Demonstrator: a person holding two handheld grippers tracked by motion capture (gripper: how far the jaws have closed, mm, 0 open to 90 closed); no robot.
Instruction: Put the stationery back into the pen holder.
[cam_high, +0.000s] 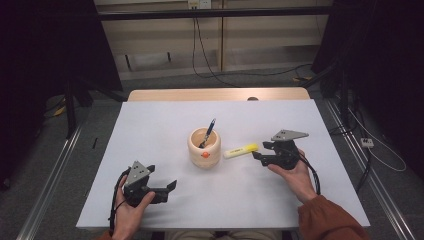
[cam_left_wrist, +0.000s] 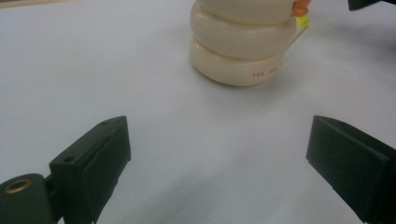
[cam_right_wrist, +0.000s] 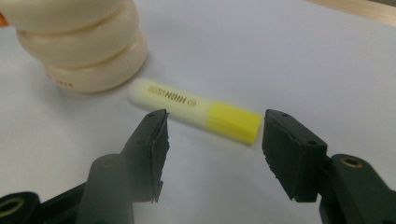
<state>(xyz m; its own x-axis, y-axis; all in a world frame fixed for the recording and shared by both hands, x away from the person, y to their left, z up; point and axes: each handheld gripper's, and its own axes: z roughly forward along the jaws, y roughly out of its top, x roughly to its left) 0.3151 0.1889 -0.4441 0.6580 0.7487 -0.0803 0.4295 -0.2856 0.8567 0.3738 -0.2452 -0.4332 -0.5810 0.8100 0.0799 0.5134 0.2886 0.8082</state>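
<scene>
A yellow highlighter (cam_high: 241, 150) (cam_right_wrist: 196, 109) lies flat on the white table (cam_high: 150, 130), just right of a cream ringed wooden holder (cam_high: 204, 147) (cam_right_wrist: 79, 46). A blue pen (cam_high: 209, 131) stands tilted in the holder. My right gripper (cam_high: 260, 150) (cam_right_wrist: 215, 135) is at the highlighter's capped yellow end, open, with its jaws either side of that end and not touching it. At the table's front left my left gripper (cam_high: 162, 177) (cam_left_wrist: 217, 149) is open and empty, pointing toward the holder (cam_left_wrist: 243, 42).
An orange dot (cam_high: 205, 155) marks the holder's front. A wooden strip (cam_high: 215, 94) runs along the table's far edge. Cables lie on the floor (cam_high: 380, 145) to the right, and dark stands flank both sides.
</scene>
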